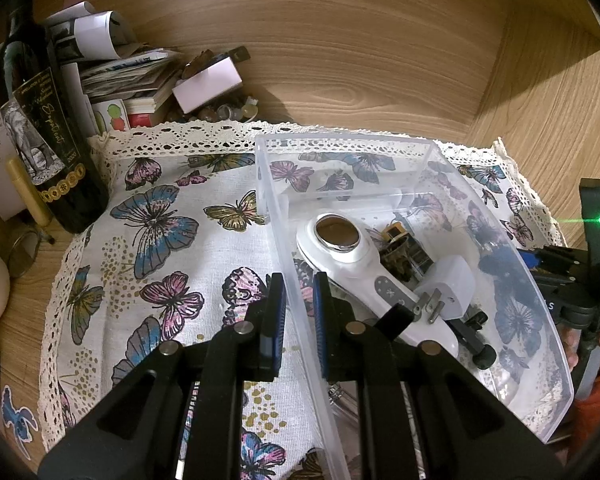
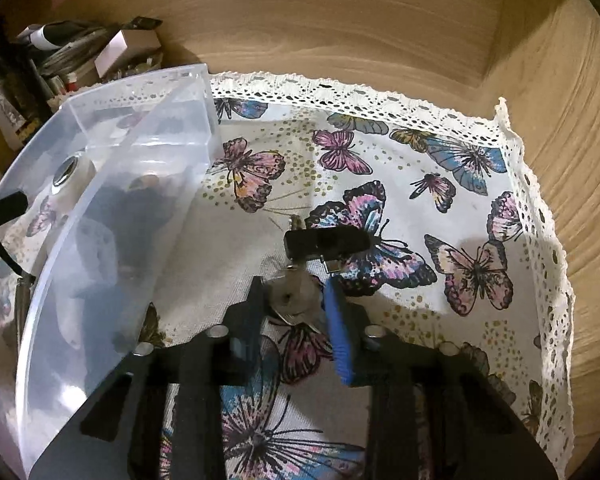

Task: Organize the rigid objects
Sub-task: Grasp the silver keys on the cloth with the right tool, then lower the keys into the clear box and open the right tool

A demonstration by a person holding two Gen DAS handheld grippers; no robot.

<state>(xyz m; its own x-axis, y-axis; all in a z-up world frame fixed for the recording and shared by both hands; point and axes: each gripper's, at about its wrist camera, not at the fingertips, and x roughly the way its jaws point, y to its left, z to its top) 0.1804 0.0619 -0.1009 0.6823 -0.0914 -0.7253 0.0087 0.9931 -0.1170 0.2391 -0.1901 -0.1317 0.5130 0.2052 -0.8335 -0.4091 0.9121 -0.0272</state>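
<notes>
A clear plastic bin [image 1: 428, 152] stands on a butterfly-print cloth [image 1: 172, 248]. Inside lie a white handheld device with a metal oval head [image 1: 340, 240], a white plug adapter [image 1: 448, 284], a small brown part [image 1: 400, 256] and black pieces. My left gripper [image 1: 298, 296] is shut on the bin's left wall [image 1: 296, 304]. In the right wrist view the bin [image 2: 112, 184] is at the left. My right gripper [image 2: 296, 300] is shut on a small metal key-like object with a black bar on top [image 2: 326, 244], held over the cloth [image 2: 460, 208].
A dark wine bottle [image 1: 40, 128], stacked papers and booklets [image 1: 124, 76], a white box [image 1: 208, 84] and small jars sit at the back left on the wooden shelf. Wooden walls [image 1: 380, 52] close in behind and on the right.
</notes>
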